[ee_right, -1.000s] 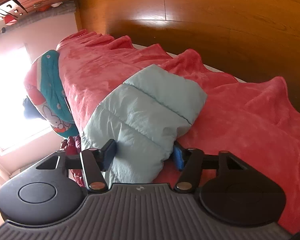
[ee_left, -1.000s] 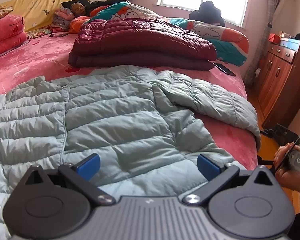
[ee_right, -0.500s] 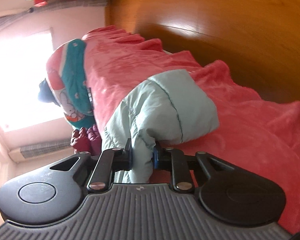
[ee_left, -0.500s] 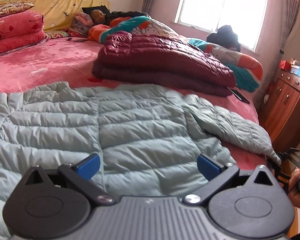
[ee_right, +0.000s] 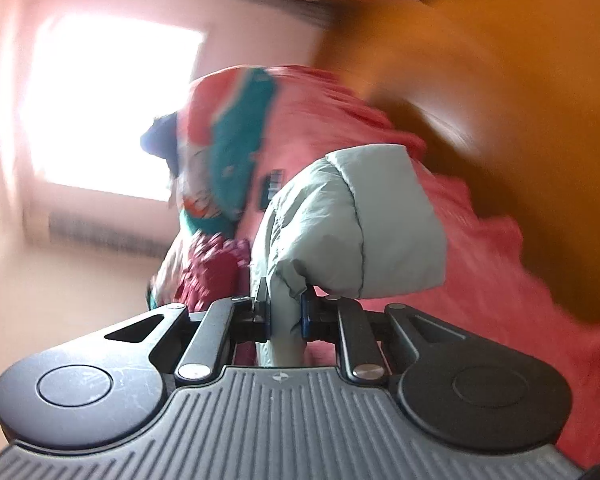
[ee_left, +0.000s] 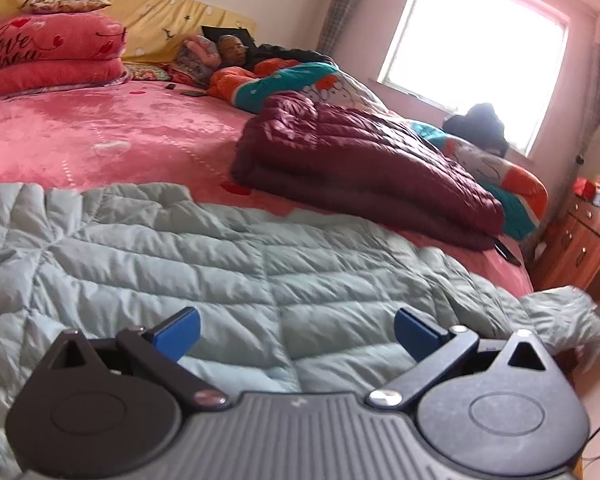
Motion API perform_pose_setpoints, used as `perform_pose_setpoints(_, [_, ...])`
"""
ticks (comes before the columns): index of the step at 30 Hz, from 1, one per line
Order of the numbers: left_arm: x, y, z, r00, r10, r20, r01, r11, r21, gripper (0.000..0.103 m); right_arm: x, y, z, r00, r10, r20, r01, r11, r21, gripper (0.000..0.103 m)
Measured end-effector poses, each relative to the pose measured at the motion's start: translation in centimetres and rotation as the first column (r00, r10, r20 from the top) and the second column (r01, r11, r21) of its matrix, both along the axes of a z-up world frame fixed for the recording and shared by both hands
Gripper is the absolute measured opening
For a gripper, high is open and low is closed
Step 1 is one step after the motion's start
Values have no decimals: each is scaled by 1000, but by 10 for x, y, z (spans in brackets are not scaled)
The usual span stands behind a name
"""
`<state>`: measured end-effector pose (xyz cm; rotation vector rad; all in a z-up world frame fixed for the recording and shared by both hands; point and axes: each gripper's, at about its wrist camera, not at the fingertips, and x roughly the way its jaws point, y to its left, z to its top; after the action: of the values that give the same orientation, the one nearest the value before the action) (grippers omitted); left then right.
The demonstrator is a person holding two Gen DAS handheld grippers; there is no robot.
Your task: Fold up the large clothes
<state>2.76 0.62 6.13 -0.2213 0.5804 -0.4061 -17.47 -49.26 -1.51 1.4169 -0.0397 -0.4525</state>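
Observation:
A pale green quilted down jacket (ee_left: 228,264) lies spread flat on the pink bed (ee_left: 112,140). My left gripper (ee_left: 296,332) is open and empty, low over the jacket's near part. In the right wrist view my right gripper (ee_right: 286,316) is shut on the jacket's sleeve (ee_right: 360,220) near its cuff, where it hangs over the bed's edge. The sleeve end bulges beyond the fingers. That view is motion-blurred.
A folded maroon down jacket (ee_left: 364,164) lies further back on the bed. A teal and orange quilt (ee_left: 496,164) with a person under it lies by the window. Pink pillows (ee_left: 48,56) sit at the headboard. A wooden dresser (ee_left: 580,236) stands at right.
My right gripper closed on the sleeve and has lifted and swung with it. My left gripper dropped lower over the jacket and stayed open.

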Motion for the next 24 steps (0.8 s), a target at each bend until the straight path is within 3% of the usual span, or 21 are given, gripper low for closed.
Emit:
perform_pose_setpoints(5, [21, 25, 0, 998, 55, -23, -56, 997, -62, 102, 29, 31, 61, 993, 93, -79, -110, 961, -255, 17])
perform_pose_setpoints(12, [40, 65, 10, 986, 164, 11, -162, 981, -109, 102, 100, 109, 127, 945, 269, -185, -326, 809, -490, 16])
perform_pose_setpoints(17, [49, 98, 17, 965, 258, 41, -252, 960, -120, 102, 158, 185, 154, 882, 385, -272, -466, 629, -622, 16])
perform_pose_setpoints(24, [60, 136, 23, 935, 350, 49, -343, 932, -119, 102, 210, 305, 156, 754, 518, -404, -613, 332, -717, 16])
